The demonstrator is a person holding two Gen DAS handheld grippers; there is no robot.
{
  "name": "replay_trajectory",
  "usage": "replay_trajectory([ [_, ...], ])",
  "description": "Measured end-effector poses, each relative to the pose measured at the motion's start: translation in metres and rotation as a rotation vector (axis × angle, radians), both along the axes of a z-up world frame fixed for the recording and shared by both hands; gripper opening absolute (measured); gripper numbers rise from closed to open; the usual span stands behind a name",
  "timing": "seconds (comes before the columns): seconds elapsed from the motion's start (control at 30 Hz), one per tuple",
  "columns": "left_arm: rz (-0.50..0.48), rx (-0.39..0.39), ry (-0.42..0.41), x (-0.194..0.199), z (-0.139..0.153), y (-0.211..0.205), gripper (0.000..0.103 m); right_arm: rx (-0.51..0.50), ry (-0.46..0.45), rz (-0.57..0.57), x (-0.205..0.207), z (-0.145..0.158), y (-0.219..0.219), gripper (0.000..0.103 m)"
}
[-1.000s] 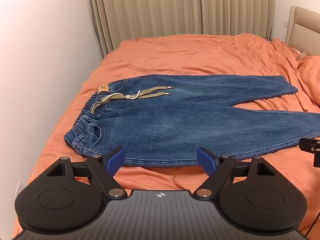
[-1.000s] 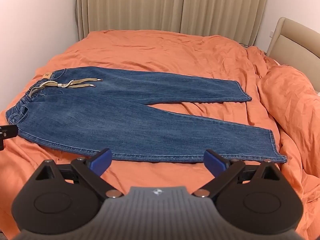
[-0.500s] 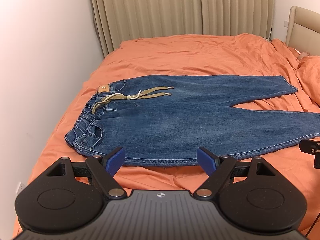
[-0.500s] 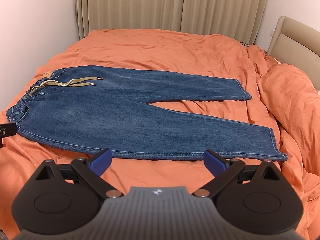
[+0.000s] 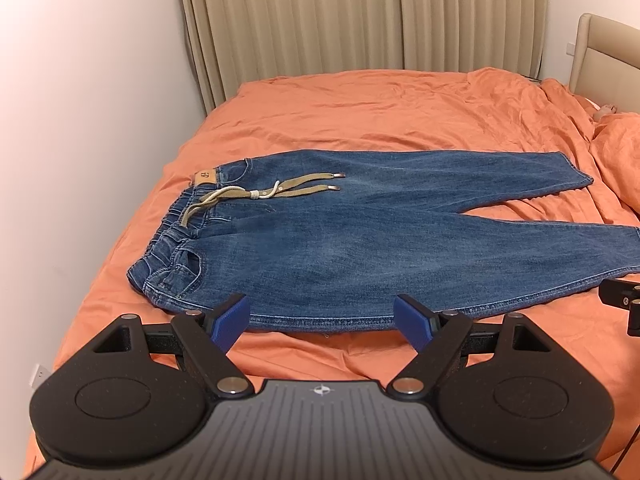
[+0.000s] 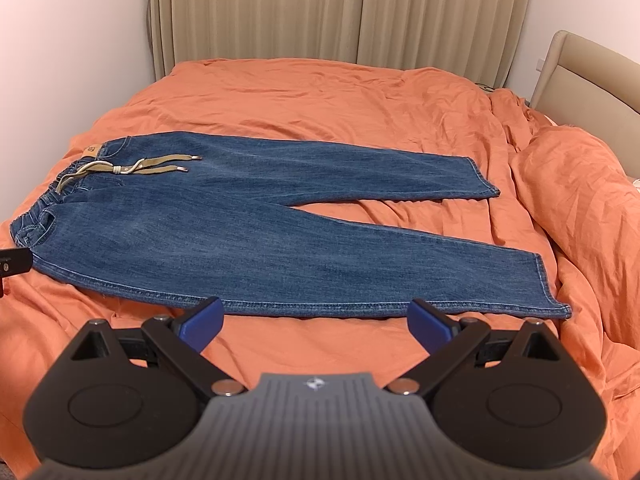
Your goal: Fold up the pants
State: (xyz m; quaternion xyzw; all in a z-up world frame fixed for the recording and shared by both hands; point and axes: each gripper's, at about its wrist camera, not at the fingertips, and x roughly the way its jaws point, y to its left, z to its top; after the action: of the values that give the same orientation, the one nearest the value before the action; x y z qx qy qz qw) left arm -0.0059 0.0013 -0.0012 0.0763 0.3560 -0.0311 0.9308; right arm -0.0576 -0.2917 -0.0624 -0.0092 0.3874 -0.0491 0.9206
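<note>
Jeans [image 5: 360, 240] flat on bed [image 5: 360, 112], unfolded, waistband toward left edge, 2 legs apart. Left gripper [image 5: 322, 320] wide, holding nothing. Right gripper [image 6: 316, 318] wide, holding nothing.
</note>
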Motion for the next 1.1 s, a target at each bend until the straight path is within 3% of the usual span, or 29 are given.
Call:
replay_trajectory([
  [1.1, 0.014, 0.002, -0.006, -0.0007, -0.0001, 0.0046, 0.095, -0.002, 0.008, 0.019, 0.0049, 0.0001, 0.0048, 0.094],
])
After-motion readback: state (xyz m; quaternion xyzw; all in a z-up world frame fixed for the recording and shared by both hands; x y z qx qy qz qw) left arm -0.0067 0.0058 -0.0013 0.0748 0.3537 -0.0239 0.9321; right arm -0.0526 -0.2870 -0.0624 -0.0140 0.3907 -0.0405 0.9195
